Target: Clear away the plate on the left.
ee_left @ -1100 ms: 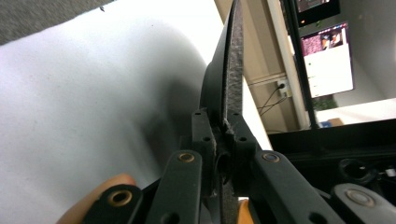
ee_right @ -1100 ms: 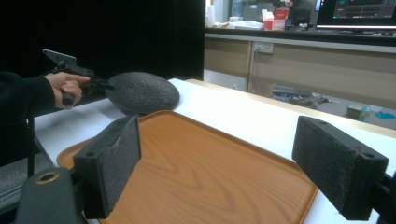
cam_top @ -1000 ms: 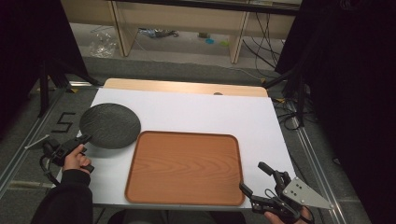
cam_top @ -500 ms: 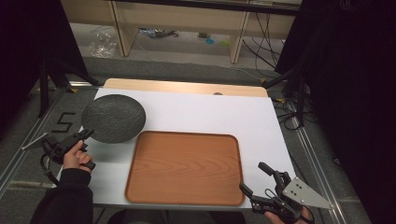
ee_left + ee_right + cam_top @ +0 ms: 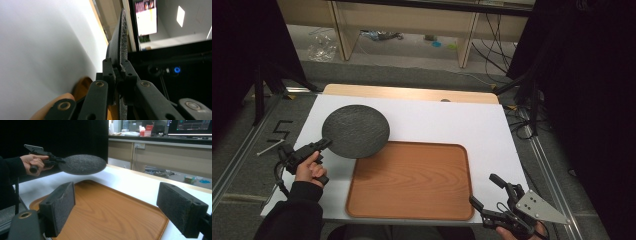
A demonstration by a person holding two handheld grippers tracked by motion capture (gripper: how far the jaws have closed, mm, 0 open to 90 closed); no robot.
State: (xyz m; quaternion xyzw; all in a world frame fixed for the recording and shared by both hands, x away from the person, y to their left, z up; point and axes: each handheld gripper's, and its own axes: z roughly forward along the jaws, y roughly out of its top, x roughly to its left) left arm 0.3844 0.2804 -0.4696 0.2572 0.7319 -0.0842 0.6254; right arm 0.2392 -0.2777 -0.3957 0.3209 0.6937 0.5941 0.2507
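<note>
Since a second earlier, the dark round plate [image 5: 355,131] had travelled from the white table top [image 5: 452,120] at the left toward the wooden tray [image 5: 412,185], rising off the surface as it went, while the right gripper [image 5: 492,192] had kept its place at the tray's near right corner. At this moment the left gripper [image 5: 323,145] was clamped on the plate's near-left rim, its jaws pressed together with the thin edge between them, as the left gripper view showed from close up [image 5: 120,68]. In the right gripper view the plate [image 5: 83,164] hung clear of the table, roughly level, with its far side a little past the tray's back left corner [image 5: 85,182]. From above, the plate overlapped that same corner, and most of the disc still lay over the white surface. The tray stretched away to the right of the plate and toward the person, so the bare wood lay along a diagonal from the held rim across the disc and beyond. The left hand [image 5: 310,169] was plainly the nearer one and already carried the load. The right gripper stood spread wide with nothing between its pads [image 5: 183,208], well apart from the plate. Judging by this, the plate wanted carrying further right over the tray before being lowered.
</note>
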